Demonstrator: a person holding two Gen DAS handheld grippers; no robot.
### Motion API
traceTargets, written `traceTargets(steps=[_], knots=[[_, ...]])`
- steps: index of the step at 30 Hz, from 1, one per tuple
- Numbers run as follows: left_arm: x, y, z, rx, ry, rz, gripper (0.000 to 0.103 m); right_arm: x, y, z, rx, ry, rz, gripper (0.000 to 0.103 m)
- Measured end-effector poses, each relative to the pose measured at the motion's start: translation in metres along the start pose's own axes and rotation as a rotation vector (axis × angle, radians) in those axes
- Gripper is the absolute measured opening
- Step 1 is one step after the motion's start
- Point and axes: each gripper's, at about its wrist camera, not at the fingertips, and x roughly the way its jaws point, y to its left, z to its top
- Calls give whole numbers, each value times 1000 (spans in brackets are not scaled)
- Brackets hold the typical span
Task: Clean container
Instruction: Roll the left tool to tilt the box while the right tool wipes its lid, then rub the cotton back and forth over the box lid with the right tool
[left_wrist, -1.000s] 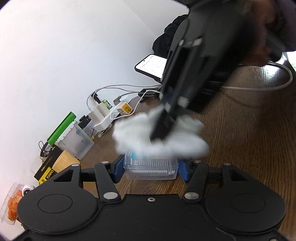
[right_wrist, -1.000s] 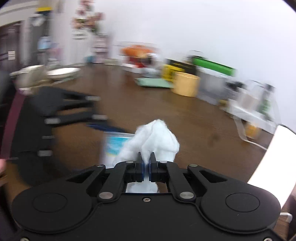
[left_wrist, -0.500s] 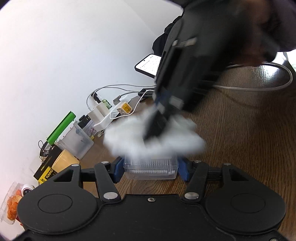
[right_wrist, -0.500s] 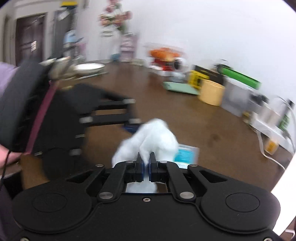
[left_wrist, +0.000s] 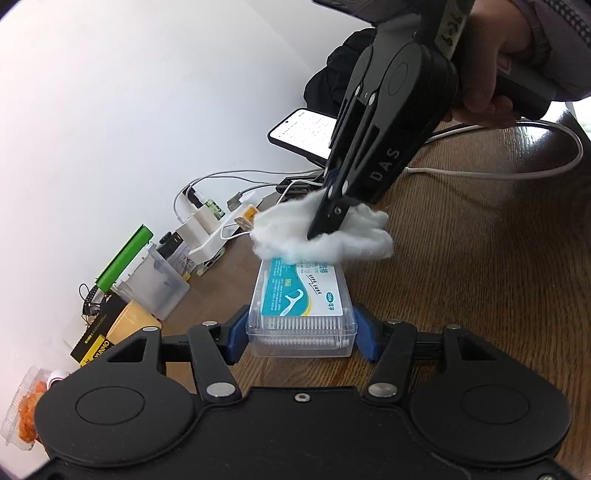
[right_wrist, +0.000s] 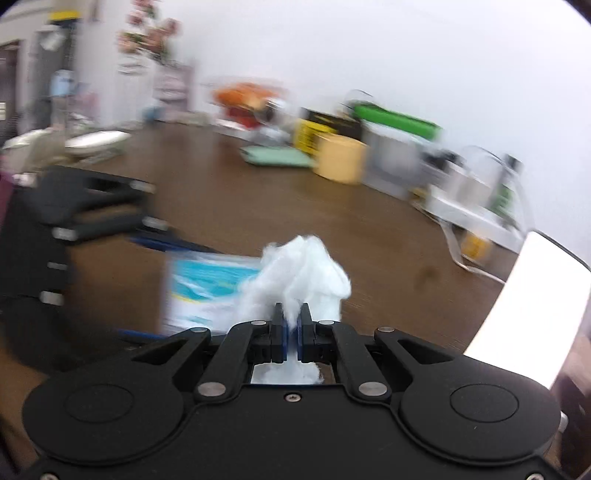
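Since the earlier frames, the white cotton wad (left_wrist: 321, 232) has travelled from over the near half of the lid to its far end, uncovering the blue-and-white label. Centre of the left wrist view: the clear plastic container (left_wrist: 301, 306), a flat floss-pick box, lies on the wooden table (left_wrist: 480, 280), clamped at its short sides between the blue pads of the left gripper (left_wrist: 301, 338), whose fingers are pressed against the box walls. Upper right of the same view: the right gripper (left_wrist: 325, 229) descends steeply, its fingers pinching the wad so that the cotton rests on the far edge of the lid. Lower centre of the right wrist view: the same gripper (right_wrist: 291, 325) shows its pads closed on the cotton (right_wrist: 303, 273), with the box (right_wrist: 207, 291) blurred at left. Judged handling: the box is light, rigid and smooth-walled, likely to slide or pop out under uneven squeeze, so the side-wall hold low on the body suits it; the lid may flex under hard pressure. The cotton is soft, compressible and sheds fibres, best gripped near its middle. Along the wall at left stand a translucent bin (left_wrist: 155, 284), chargers with cables (left_wrist: 207, 229), and a phone (left_wrist: 303, 133).
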Motion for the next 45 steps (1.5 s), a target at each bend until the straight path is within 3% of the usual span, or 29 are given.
traceTargets(steps=[5, 8, 13, 16, 20, 23, 28, 34, 42, 45], knots=[[9, 25, -2, -3, -15, -7, 57, -8, 32, 2, -75, -25, 206, 4], [10, 24, -2, 0, -13, -4, 57, -11, 29, -1, -90, -65, 151, 4], [12, 21, -3, 5, -10, 2, 57, -7, 5, 0, -17, -35, 17, 4], [13, 20, -3, 8, -8, 5, 57, -6, 5, 4, 29, -9, 89, 4], [9, 11, -3, 7, -5, 7, 57, -14, 34, 5, -56, -12, 198, 4], [4, 5, -2, 5, -3, 8, 57, -14, 32, 4, -69, -5, 171, 4], [2, 0, 0, 9, 1, 16, 57, -7, 11, 3, -6, 10, 48, 4], [3, 0, -1, 12, 0, 16, 57, -14, 35, 4, -55, -14, 171, 4], [-6, 4, 2, 1, -20, 13, 57, -5, 8, 9, 2, -5, 69, 4], [-6, 5, 2, 3, -19, 16, 57, -11, 27, 10, -52, -22, 165, 4]])
